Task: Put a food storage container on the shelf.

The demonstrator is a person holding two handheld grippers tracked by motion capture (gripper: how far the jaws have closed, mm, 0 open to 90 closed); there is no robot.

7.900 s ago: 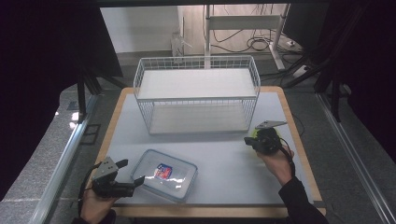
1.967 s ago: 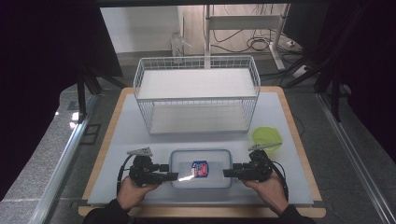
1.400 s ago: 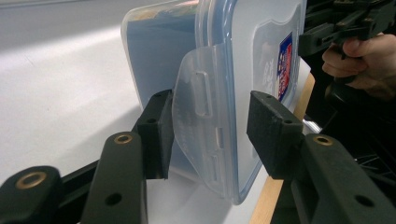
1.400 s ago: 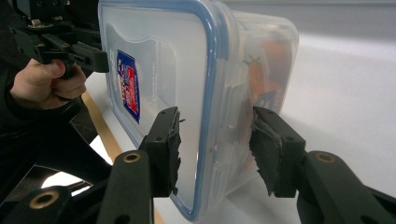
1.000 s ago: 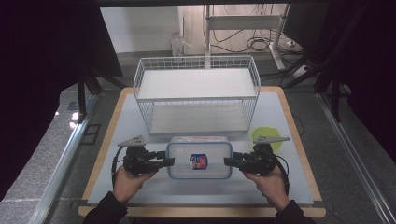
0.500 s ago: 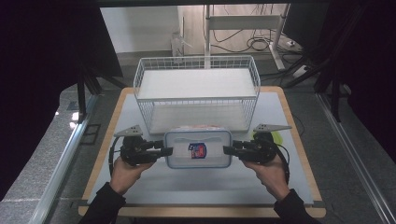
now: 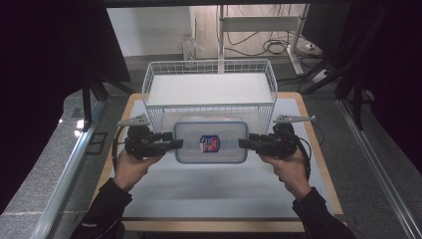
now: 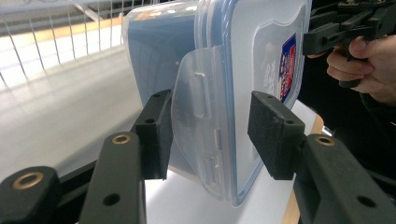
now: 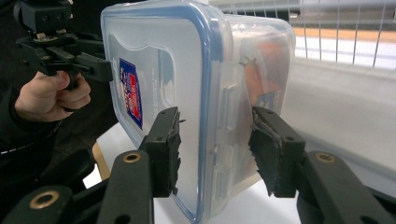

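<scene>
Two tools (left [image 7: 175, 144], right [image 7: 242, 143]) clamp the lidded container [image 7: 211, 143] aloft.

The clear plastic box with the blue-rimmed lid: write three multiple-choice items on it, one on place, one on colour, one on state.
1. Where is the clear plastic box with the blue-rimmed lid?
A. Inside the white wire basket
B. Between the two grippers, in front of the white wire basket
C. On the floor beside the table

2. What colour is the seal round the lid's edge?
A. Blue
B. Green
C. Black

3. How is the box held?
A. By the left gripper alone
B. By bare hands
C. By both grippers, one at each short end

Answers:
1 B: in the high view it hangs between the left gripper and the right gripper, on the near side of the white wire basket.
2 A: both gripper views show a blue band.
3 C: each gripper's own view shows its pads on either side of a side latch.
</scene>
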